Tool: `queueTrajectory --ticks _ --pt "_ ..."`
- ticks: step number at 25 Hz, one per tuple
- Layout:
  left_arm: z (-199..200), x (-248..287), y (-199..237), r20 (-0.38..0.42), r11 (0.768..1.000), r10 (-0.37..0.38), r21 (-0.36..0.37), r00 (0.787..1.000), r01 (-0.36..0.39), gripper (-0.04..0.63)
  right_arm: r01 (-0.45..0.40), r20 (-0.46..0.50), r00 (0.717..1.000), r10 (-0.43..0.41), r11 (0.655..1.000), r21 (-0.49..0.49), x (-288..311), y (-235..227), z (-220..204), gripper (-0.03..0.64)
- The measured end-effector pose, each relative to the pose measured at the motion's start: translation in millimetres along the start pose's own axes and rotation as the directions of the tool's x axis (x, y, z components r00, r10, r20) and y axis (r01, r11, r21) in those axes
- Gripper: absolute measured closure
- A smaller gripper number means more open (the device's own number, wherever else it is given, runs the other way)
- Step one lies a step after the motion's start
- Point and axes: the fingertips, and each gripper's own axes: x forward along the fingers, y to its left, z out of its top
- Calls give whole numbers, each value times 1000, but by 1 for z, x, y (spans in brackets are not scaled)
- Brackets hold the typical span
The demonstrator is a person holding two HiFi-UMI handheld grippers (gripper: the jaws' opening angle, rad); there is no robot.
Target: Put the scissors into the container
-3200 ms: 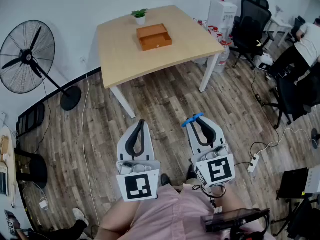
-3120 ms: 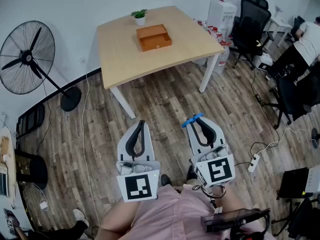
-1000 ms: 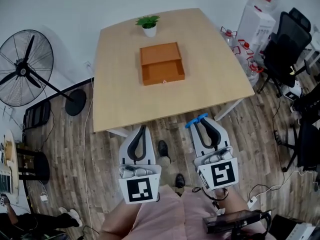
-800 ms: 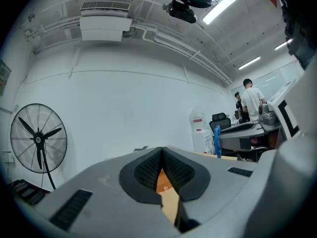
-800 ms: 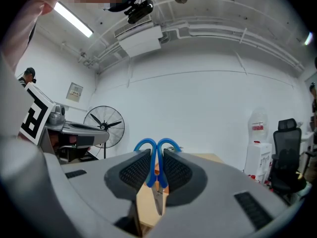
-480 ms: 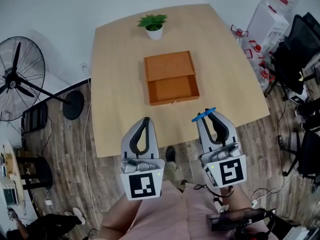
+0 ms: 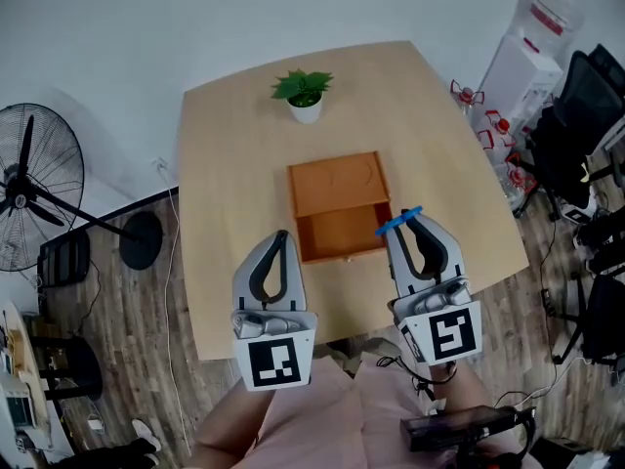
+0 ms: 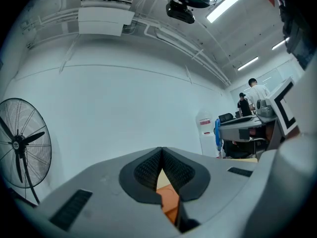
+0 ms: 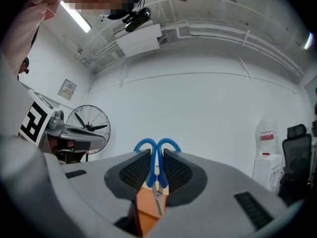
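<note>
Scissors (image 9: 154,178) clamped in right gripper (image 7: 405,225) near container (image 7: 332,234).

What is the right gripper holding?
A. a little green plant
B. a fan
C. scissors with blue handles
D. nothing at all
C: in the right gripper view, the scissors with blue handles are pinched between the jaws of the right gripper, with the blade pointing down.
</note>
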Motion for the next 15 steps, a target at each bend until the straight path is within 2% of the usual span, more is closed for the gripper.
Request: queueTrajectory --ticks 5,9,15 --pt "7 9 7 -1 999 31 29 1000 -31 591 -19 14 1000 19 1000 -10 14 -9 5 534" --pt "2 20 8 -35 998 53 41 998 -51 591 -48 -7 999 48 999 -6 29 -18 -3 534" --pt "-13 42 5 -110 996 87 22 990 -85 591 -122 -66 990 123 992 22 50 -30 -26 534"
